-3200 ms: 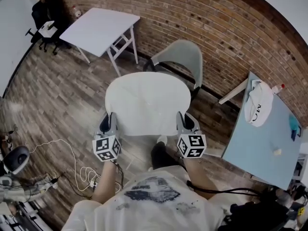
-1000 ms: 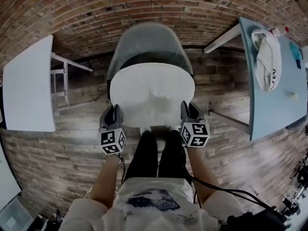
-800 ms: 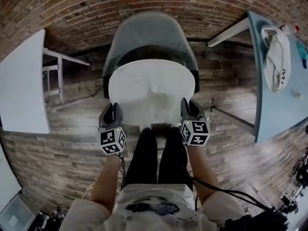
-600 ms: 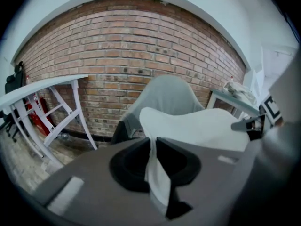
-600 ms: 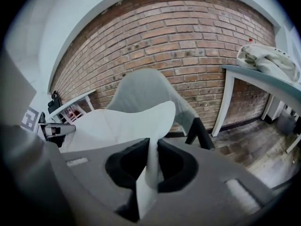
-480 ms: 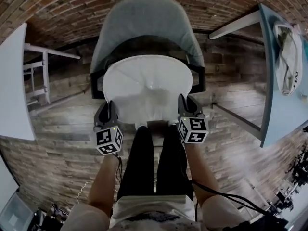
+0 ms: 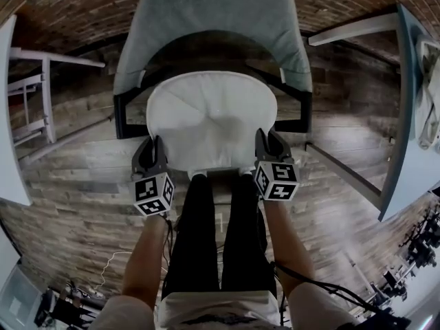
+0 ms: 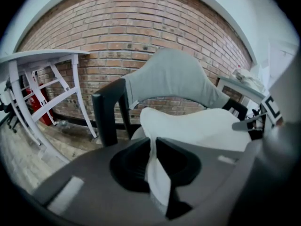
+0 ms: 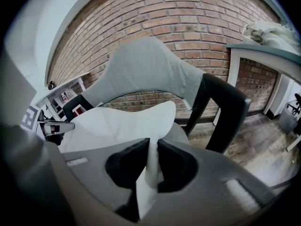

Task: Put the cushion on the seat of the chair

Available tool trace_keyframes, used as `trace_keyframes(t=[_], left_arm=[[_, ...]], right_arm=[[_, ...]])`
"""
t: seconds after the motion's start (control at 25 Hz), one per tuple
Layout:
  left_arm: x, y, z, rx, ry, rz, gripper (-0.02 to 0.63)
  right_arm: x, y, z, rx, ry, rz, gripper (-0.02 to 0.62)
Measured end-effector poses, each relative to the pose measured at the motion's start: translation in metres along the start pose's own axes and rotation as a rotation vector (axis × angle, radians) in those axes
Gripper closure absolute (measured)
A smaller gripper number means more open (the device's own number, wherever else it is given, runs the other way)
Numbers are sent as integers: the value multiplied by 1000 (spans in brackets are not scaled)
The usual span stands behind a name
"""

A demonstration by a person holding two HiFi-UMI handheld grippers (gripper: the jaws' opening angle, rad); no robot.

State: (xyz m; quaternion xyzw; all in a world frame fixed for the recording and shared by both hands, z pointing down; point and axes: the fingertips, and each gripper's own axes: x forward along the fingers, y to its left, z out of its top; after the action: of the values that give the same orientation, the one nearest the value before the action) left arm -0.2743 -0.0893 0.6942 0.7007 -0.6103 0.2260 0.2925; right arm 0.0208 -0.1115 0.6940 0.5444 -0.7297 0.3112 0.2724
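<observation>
Head view: overhead, facing steeply down onto the chair (image 7: 213,19). Gripper views: low, close behind their jaws, facing the brick wall (image 8: 141,32). All share chair and cushion (image 7: 212,119).

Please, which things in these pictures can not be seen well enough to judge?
- Head view: the cushion covers the seat of the chair, so contact between them is unclear.
- Head view: the white cloth on the table is cut off by the right edge.
- Left gripper view: the left tool hides the cushion's underside.

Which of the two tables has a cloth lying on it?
The blue table at the right holds the white cloth; the white table stands at the left.
</observation>
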Motion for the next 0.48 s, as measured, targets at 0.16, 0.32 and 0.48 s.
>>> trace_keyframes(t=[0.16, 0.32, 0.48], left_arm=[[13, 4, -17, -5, 18, 4, 571], [22, 12, -28, 6, 30, 15, 571], [30, 17, -38, 15, 48, 30, 569]], right_arm=[[14, -2, -12, -2, 19, -2, 554], [23, -6, -18, -8, 26, -15, 554], [32, -16, -29, -13, 38, -30, 554]])
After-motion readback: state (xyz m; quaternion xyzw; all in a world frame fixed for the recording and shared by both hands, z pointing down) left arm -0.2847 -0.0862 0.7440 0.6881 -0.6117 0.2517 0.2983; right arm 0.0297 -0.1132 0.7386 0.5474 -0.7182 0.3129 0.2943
